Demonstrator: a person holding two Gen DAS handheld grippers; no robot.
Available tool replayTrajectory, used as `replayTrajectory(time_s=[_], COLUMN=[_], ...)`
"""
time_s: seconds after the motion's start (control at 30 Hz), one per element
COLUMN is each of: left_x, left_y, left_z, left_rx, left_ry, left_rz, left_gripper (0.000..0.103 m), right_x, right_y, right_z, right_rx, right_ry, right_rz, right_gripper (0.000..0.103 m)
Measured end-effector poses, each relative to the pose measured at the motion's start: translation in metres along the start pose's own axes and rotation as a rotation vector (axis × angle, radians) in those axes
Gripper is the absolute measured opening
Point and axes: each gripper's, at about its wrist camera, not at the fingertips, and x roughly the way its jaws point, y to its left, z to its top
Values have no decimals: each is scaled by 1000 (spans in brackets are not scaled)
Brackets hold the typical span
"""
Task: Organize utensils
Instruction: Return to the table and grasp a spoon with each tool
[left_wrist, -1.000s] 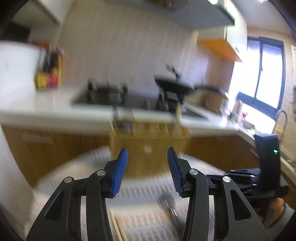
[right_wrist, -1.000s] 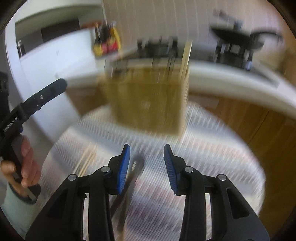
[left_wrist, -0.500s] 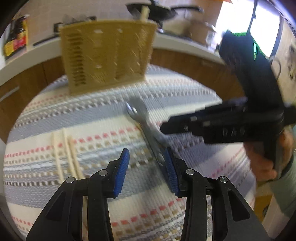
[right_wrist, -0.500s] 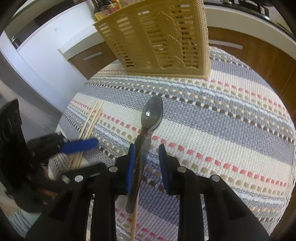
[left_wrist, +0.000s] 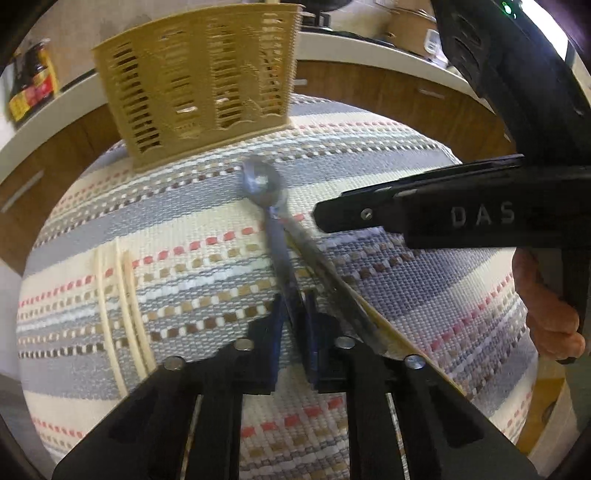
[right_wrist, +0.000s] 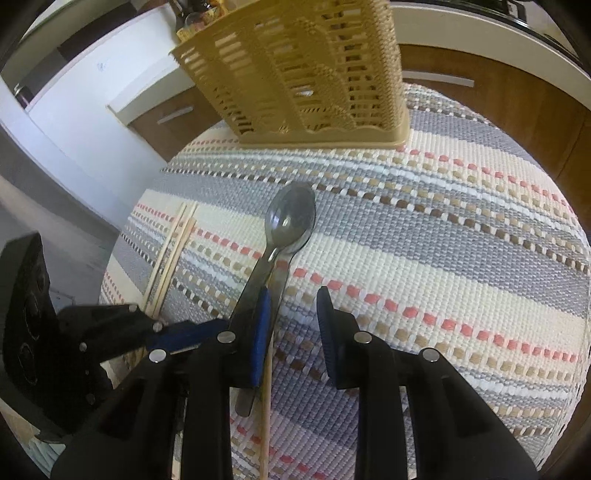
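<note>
A metal spoon (right_wrist: 286, 236) lies on the striped woven mat (right_wrist: 443, 258), handle toward the grippers, bowl pointing at the slotted utensil holder (right_wrist: 306, 74) beyond. The left gripper (left_wrist: 295, 325) has just closed its jaws on the spoon's handle. The right gripper (right_wrist: 291, 325) hangs narrowly parted and empty, the handle just outside its left finger.

A round tabletop (right_wrist: 480, 229) was covered by a woven cloth (left_wrist: 424, 280) striped in grey and cream, with dashed lines of red, brown and tan. At its far edge a beige slotted plastic utensil holder (right_wrist: 306, 74) was stood upright on the cloth. In front of the holder a grey metal spoon (right_wrist: 291, 221) was laid bowl-up, with one pale wooden chopstick (right_wrist: 266, 398) lying alongside its handle. Near the left edge, apart from the spoon, further pale wooden chopsticks (left_wrist: 118, 306) were laid side by side.
</note>
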Motion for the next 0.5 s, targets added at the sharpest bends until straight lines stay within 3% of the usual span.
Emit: replayTrajectory(time_s=[0.2,0.4,0.5], left_x=[-23,-34,-42], left_y=[20,48,54], left_z=[-14,-27,-32], left_rx=[-95,-193,-192], left_ry=[-29,-6,3], left_rz=[18,-25,-33], left_gripper=[1,2,3], right_x=[12,29,35], right_y=[6,25,35], right_z=[6,15,20], right_rx=[26,7,0], right_ry=[47,80,86], right_rz=[16,-71,-64], right_gripper=[23,23,23])
